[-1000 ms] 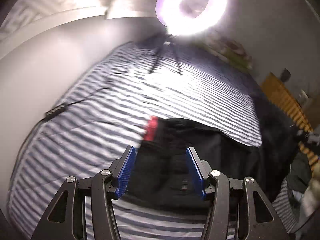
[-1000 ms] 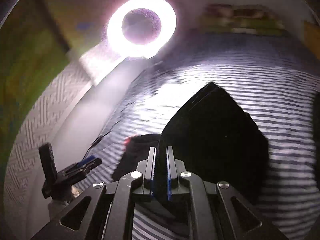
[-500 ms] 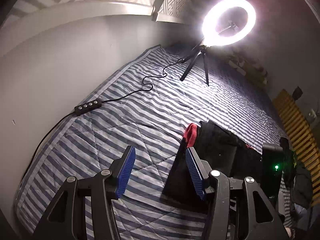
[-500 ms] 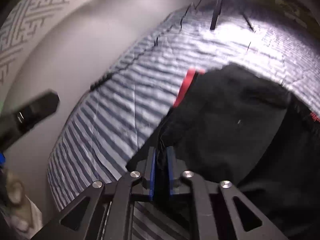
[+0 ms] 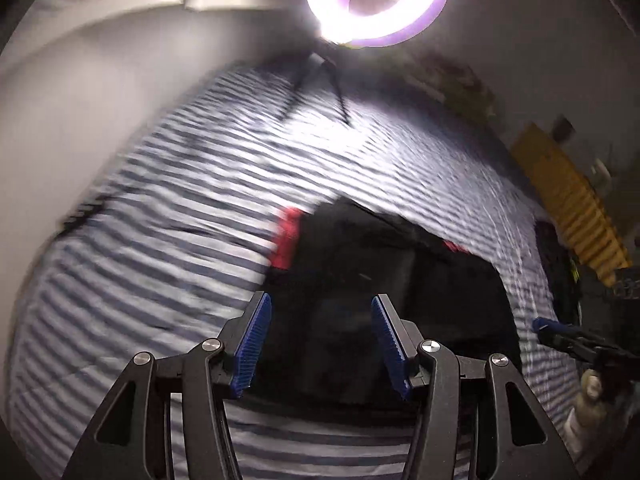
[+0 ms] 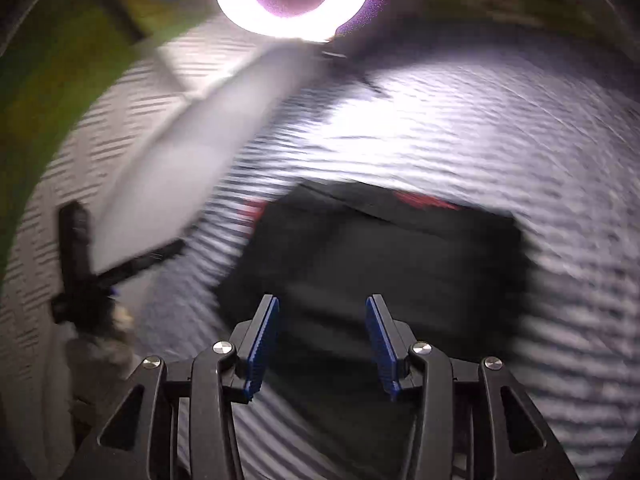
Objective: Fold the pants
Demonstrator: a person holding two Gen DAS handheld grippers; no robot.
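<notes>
The black pants (image 5: 384, 280) lie folded into a rough rectangle on the striped bedspread (image 5: 180, 216), with a red waistband strip (image 5: 286, 240) at their left edge. In the right wrist view the same pants (image 6: 384, 256) show red trim (image 6: 424, 200) along the far edge. My left gripper (image 5: 320, 344) hovers open above the near edge of the pants, nothing between its blue pads. My right gripper (image 6: 322, 344) is open too, over the near side of the fold. Both views are motion-blurred.
A lit ring light (image 5: 376, 0) on a small tripod stands on the bed beyond the pants. A white wall (image 5: 80, 112) borders the bed on the left. A yellow slatted piece (image 5: 576, 208) and dark clutter sit at the right. The other gripper (image 6: 80, 264) shows at left.
My right gripper let go of the pants' edge and opened; the pants now lie flat in a fold. Both grippers have swung to face the ring light, the left one staying open.
</notes>
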